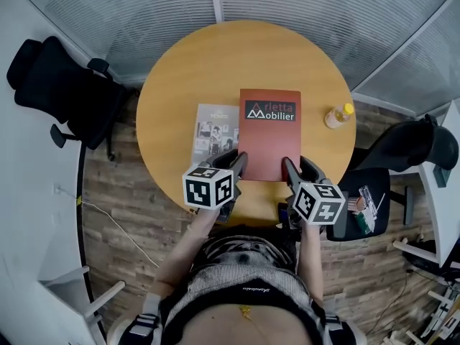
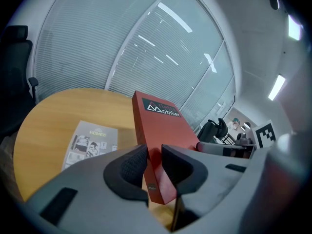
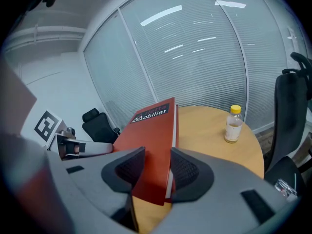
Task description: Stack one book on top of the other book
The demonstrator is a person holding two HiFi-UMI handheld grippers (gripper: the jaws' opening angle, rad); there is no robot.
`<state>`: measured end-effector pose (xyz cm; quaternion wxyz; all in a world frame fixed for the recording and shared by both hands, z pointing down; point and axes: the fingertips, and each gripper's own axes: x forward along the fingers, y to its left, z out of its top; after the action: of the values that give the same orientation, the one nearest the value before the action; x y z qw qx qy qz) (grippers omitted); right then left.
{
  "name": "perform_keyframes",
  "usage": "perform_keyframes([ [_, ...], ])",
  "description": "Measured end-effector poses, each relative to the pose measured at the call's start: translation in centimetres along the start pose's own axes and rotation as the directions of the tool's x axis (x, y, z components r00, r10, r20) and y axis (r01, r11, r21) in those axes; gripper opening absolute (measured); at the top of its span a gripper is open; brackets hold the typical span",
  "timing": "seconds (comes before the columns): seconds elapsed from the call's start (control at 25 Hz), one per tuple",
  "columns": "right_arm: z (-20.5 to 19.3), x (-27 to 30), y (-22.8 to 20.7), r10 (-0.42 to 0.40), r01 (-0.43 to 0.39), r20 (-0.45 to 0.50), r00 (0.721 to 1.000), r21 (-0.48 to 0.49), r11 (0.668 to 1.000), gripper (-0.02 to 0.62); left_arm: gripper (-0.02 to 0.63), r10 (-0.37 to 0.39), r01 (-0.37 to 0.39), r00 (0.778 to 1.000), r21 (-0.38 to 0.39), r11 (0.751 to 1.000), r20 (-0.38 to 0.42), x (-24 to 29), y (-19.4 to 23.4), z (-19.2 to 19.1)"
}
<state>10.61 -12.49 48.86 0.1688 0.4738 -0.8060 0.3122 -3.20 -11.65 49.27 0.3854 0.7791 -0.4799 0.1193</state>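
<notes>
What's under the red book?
Beneath the raised near end of the red book, clamped by the left gripper and right gripper, only bare table shows. The grey book lies beside it, not underneath. Whatever's below its far part is covered.

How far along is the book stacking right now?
Done: the left claw and right claw each grip a near corner of the red book. In hand: that book, held beside the grey book. Left: laying it on the grey book, which lies flat and uncovered on the table.
</notes>
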Motion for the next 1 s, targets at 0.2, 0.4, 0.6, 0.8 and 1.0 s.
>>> perform_keyframes([
  [0.2, -0.7, 1.8, 4.9, -0.02, 0.019, 0.01, 1.0, 0.002, 1.0, 0.172, 0.086, -0.02, 0.02, 1.0, 0.0, 1.0, 0.005, -3.2, 4.2, 0.4],
  [0.4, -1.0, 2.9, 7.0, -0.031, 0.031, 0.013, 0.999, 0.006, 1.0, 0.172, 0.086, -0.029, 0.029, 1.0, 0.003, 1.0, -0.006, -4.3, 6.3, 0.6],
  [0.6, -1.7, 3.8, 8.7, -0.049, 0.049, 0.021, 0.999, 0.022, 0.999, 0.172, 0.086, -0.039, 0.04, 0.999, 0.014, 0.999, -0.022, -5.3, 8.0, 0.5],
  [0.8, -2.2, 4.1, 8.9, -0.06, 0.059, 0.027, 0.998, 0.046, 0.997, 0.172, 0.086, -0.045, 0.046, 0.998, 0.032, 0.998, -0.039, -5.2, 8.5, 0.5],
  [1.0, -2.6, 4.7, 9.8, -0.063, 0.061, 0.029, 0.998, 0.052, 0.997, 0.172, 0.086, -0.045, 0.046, 0.998, 0.036, 0.998, -0.049, -5.6, 9.5, 0.4],
])
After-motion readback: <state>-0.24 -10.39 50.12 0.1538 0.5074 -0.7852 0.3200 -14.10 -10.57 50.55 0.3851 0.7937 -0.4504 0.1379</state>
